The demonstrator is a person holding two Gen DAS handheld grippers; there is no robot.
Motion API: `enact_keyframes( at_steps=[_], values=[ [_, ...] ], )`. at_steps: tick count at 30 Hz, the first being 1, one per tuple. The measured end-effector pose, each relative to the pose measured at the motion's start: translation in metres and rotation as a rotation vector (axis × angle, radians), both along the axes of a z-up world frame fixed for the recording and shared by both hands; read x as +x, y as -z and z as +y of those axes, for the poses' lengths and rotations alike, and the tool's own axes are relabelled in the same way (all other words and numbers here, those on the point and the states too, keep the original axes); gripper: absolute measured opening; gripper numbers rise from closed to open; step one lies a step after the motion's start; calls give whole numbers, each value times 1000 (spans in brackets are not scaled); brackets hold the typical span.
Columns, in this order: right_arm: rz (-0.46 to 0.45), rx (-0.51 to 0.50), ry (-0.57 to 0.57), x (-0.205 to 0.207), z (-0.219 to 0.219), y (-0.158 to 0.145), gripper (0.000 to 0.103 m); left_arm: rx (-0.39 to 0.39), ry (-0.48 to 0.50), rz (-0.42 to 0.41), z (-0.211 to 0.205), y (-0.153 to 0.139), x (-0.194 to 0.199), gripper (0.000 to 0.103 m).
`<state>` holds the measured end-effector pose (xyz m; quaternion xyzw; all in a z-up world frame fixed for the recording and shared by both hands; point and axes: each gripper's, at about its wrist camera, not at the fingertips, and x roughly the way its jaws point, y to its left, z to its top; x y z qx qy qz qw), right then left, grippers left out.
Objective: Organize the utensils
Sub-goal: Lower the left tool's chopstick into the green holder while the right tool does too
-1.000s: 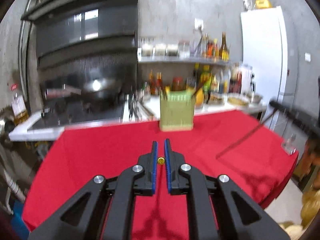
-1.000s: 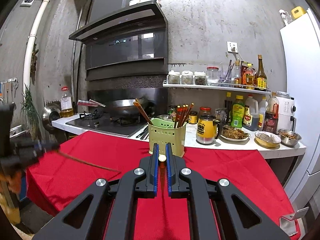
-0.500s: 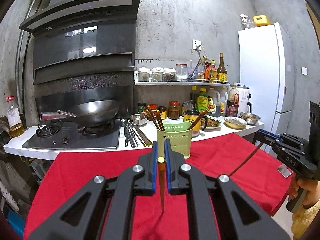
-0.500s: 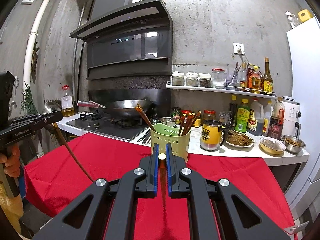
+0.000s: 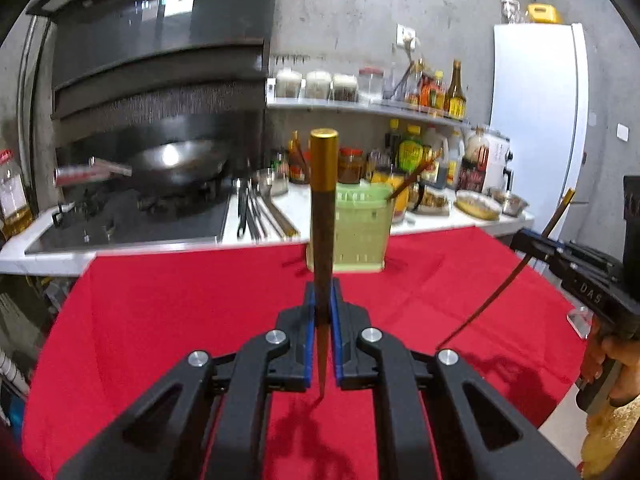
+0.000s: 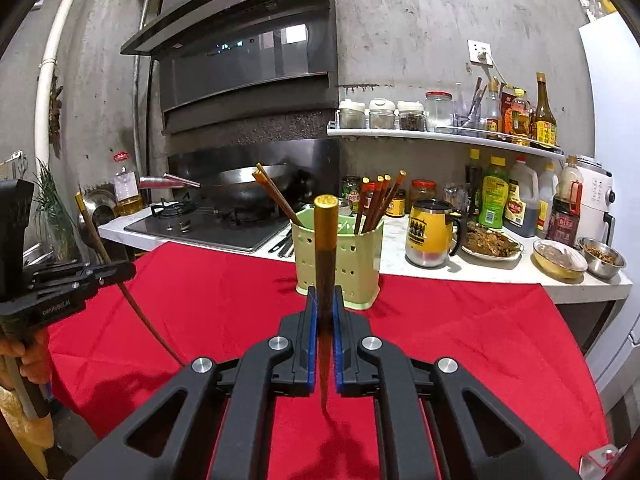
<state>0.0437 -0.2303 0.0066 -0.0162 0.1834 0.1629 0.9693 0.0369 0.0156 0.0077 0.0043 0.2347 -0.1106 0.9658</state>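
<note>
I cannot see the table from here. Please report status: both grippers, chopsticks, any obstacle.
Left gripper shut on chopstick. Right gripper shut on second chopstick. Green holder ahead on red cloth, chopsticks already inside. Nothing between.

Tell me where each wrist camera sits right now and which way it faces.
Left wrist: on the left gripper, facing the green utensil holder and stove; the right gripper and hand show at right.
Right wrist: on the right gripper, facing the holder; the left gripper and hand show at left.
Shared: each gripper clamps one chopstick, above the red cloth.
</note>
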Motion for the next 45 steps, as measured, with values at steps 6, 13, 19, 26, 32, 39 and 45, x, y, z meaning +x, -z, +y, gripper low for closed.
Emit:
enact_keyframes(
  at_steps=[6,13,19,26,32,39,45],
  values=[
    [-107,10,-13,32,4,-42,7,20,9,-185,-22,-52,28,6],
    [-269,34,10,89,15,-101,7,-2,31,-313,-49,-108,100,6],
    [-220,53,46,152,10,-93,7,-23,52,-228,-65,-91,176,6],
    [-117,-3,52,187,19,-56,7,-11,62,-92,-77,-41,228,6],
    [-35,-40,53,206,24,-42,28,-3,51,-72,-76,-34,238,6],
    [-134,-5,113,146,0,-81,62,-12,-4,-175,-54,-81,186,54],
    [-116,-20,154,81,-20,-89,87,24,-124,-160,-27,-90,112,90]
  ],
)
